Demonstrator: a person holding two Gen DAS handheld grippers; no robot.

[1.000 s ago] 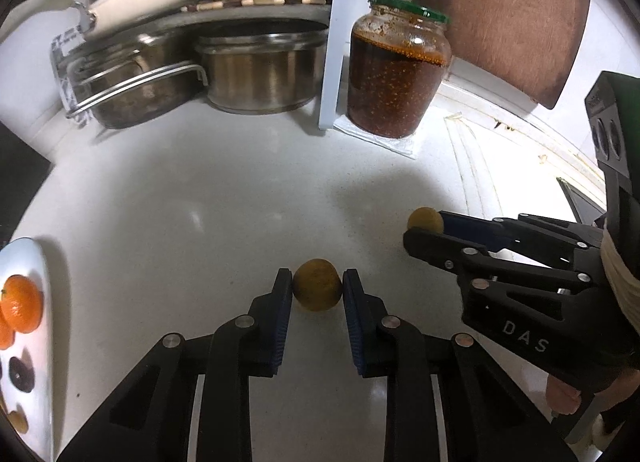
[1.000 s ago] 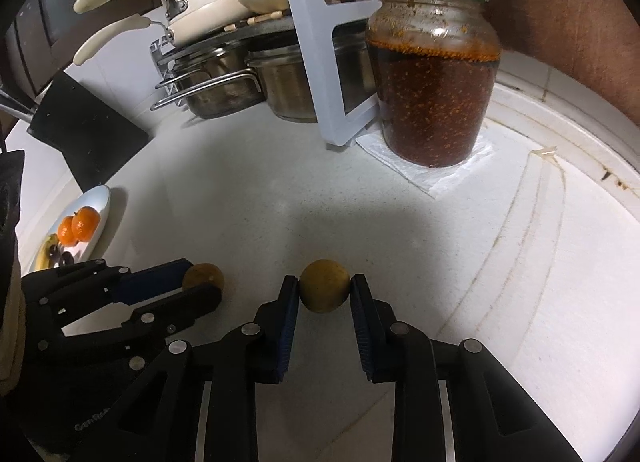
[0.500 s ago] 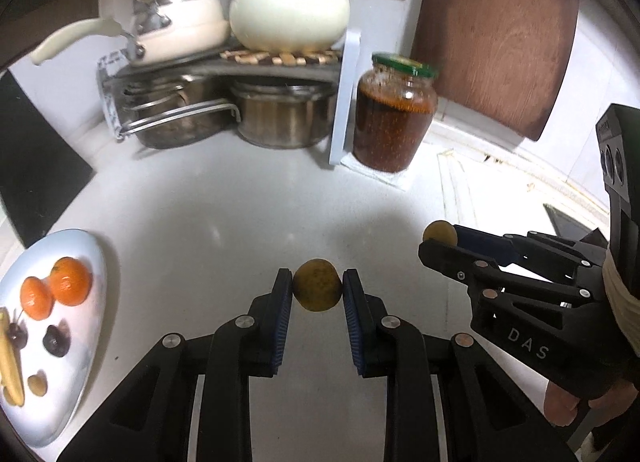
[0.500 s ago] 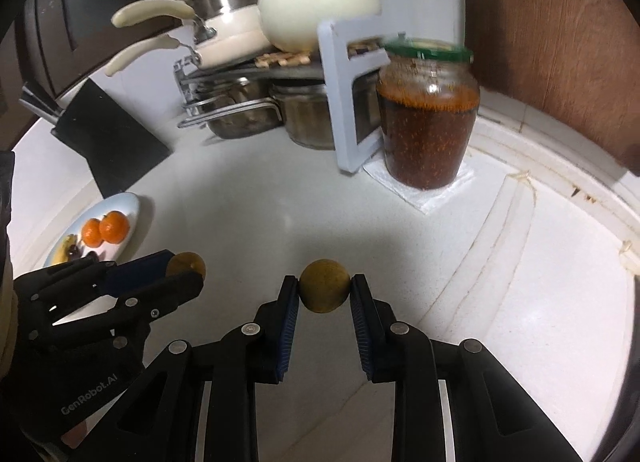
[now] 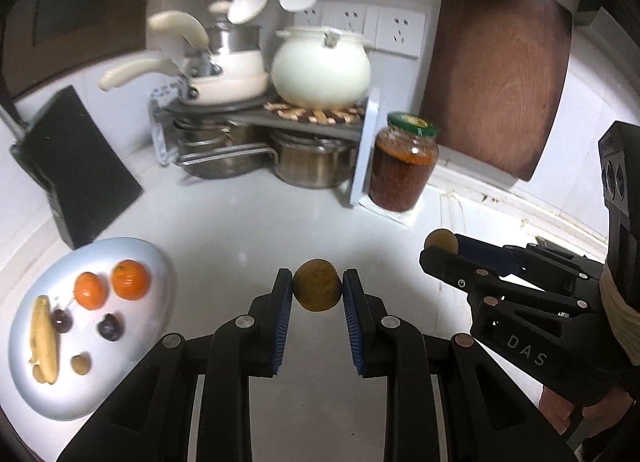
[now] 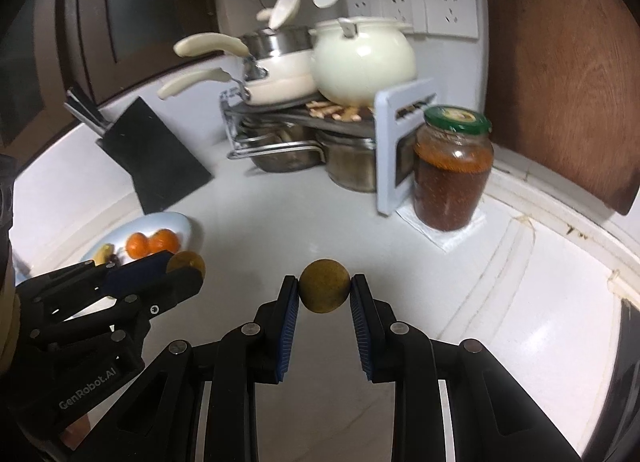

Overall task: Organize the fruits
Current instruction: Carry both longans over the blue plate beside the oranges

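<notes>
My left gripper is shut on a small round brown fruit, held above the white counter. My right gripper is shut on a second brown fruit of the same kind. Each gripper shows in the other's view: the right gripper at the right with its fruit, the left gripper at the lower left with its fruit. A pale blue plate at the left holds two oranges, a small banana, two dark fruits and a small brown fruit.
A pot rack with steel pots, a cream saucepan and a white pot stands at the back. A jar of red sauce sits beside it, a brown cutting board leans on the wall, and a black knife block stands behind the plate.
Both grippers have risen and drawn back from the rack with their fruits still held. The plate, knife block and hanging spoons have come into fuller view.
</notes>
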